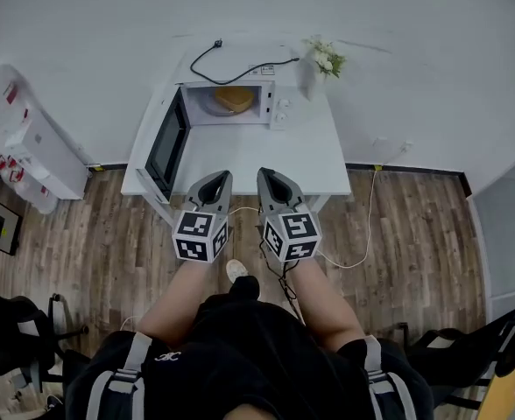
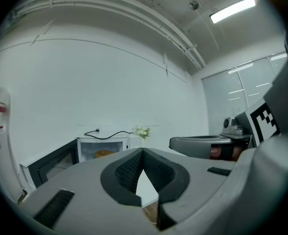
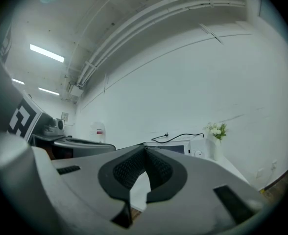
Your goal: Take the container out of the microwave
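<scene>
A white microwave (image 1: 231, 99) stands at the back of a white table (image 1: 240, 157), its door (image 1: 167, 143) swung open to the left. Inside sits a tan, rounded container (image 1: 232, 100), also visible in the left gripper view (image 2: 105, 153). My left gripper (image 1: 222, 176) and right gripper (image 1: 264, 174) are side by side over the table's front edge, pointing at the microwave and well short of it. Both are shut with nothing between the pads. In the right gripper view the microwave (image 3: 176, 149) shows, but the container is hidden.
A vase of white flowers (image 1: 325, 59) stands right of the microwave, and a black power cord (image 1: 231, 64) lies on its top. White storage units (image 1: 30, 138) are at the left. A cable (image 1: 365, 226) trails on the wood floor. Dark chairs (image 1: 12, 326) flank the person.
</scene>
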`<state>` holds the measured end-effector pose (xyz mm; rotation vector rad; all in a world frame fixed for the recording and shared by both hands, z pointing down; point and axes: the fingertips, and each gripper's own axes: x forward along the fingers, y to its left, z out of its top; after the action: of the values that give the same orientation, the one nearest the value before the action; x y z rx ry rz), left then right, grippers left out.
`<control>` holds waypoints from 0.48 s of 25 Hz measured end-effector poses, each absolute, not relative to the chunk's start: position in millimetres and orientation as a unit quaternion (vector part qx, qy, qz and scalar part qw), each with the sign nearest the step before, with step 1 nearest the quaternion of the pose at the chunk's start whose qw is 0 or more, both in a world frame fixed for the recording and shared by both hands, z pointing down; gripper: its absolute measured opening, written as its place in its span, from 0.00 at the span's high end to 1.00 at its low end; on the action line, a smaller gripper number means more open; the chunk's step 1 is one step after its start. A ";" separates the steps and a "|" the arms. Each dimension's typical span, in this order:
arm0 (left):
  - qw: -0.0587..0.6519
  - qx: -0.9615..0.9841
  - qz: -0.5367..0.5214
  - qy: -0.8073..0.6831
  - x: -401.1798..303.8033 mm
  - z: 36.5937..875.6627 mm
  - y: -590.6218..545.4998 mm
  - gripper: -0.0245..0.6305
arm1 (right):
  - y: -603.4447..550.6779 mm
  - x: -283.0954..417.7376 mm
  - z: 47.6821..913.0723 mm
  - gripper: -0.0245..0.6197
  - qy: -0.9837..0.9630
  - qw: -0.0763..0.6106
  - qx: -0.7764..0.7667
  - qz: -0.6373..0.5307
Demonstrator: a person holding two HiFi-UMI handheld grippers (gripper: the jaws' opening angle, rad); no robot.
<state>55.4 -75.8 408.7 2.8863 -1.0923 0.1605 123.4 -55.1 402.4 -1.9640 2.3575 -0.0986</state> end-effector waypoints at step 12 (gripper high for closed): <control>0.046 0.928 0.059 -0.366 82.8 426.5 -216.9 0.96 | -195.4 158.8 425.7 0.96 0.773 0.007 -0.632 -0.053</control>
<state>82.8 -216.9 426.5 2.8316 -1.1169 0.1789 158.8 -195.4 425.7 -1.9769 2.4191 -0.1656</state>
